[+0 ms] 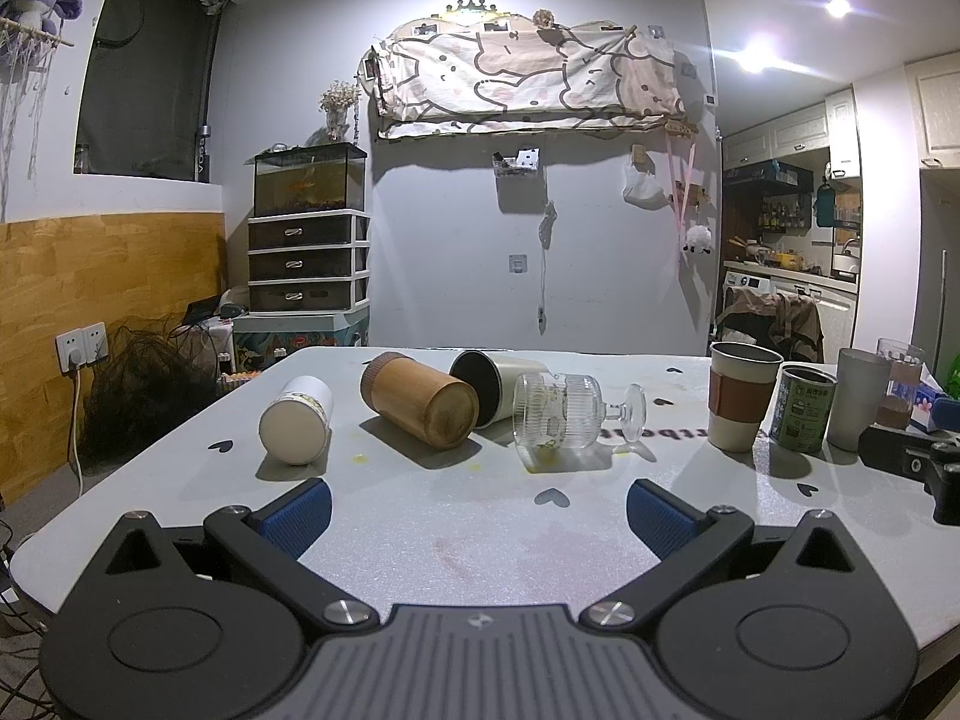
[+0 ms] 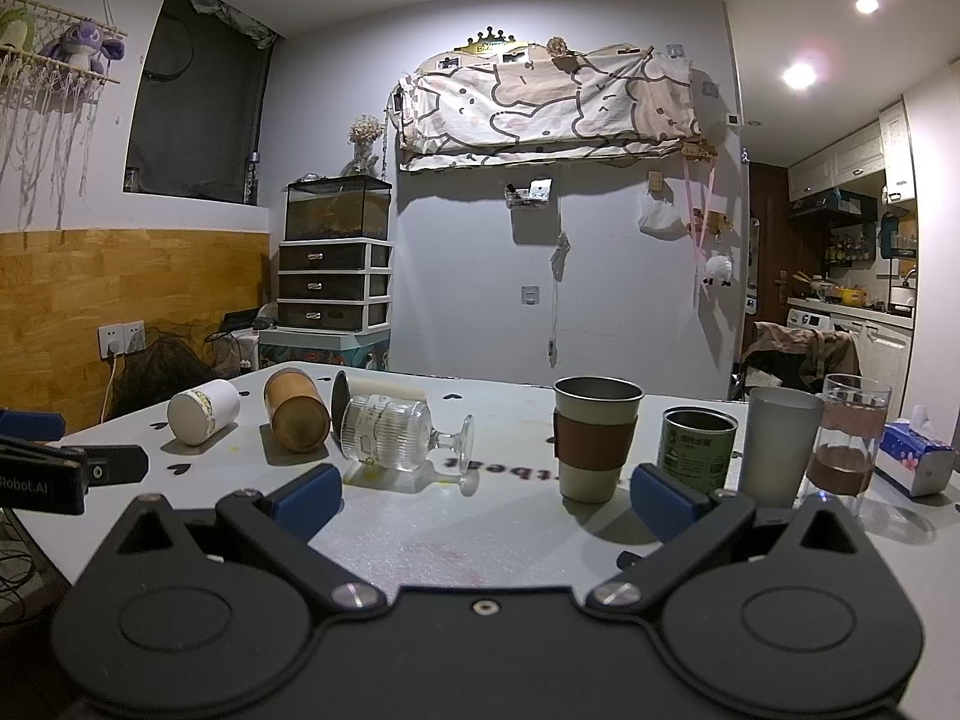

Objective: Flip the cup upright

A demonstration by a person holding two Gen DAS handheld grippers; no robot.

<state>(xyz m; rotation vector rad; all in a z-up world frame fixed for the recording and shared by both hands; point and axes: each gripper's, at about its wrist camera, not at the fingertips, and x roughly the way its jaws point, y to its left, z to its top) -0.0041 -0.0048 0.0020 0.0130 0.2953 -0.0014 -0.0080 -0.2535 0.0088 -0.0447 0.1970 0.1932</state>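
Note:
Several cups lie on their sides on the white table (image 1: 456,540): a white cup (image 1: 297,426), a wooden cup (image 1: 420,408), a cream cup with dark inside (image 1: 486,381), and a ribbed glass goblet (image 1: 564,420). They also show in the right wrist view: white cup (image 2: 201,411), wooden cup (image 2: 295,411), goblet (image 2: 396,432). My left gripper (image 1: 477,507) is open and empty, short of the goblet. My right gripper (image 2: 489,495) is open and empty, between the goblet and an upright sleeved cup (image 2: 594,438).
Upright at the right stand a sleeved cup (image 1: 741,393), a green tin (image 1: 804,408), a grey tumbler (image 1: 858,399) and a glass with brown liquid (image 2: 849,438). A tissue pack (image 2: 918,456) lies far right. The right gripper's body (image 1: 912,462) shows at the right edge.

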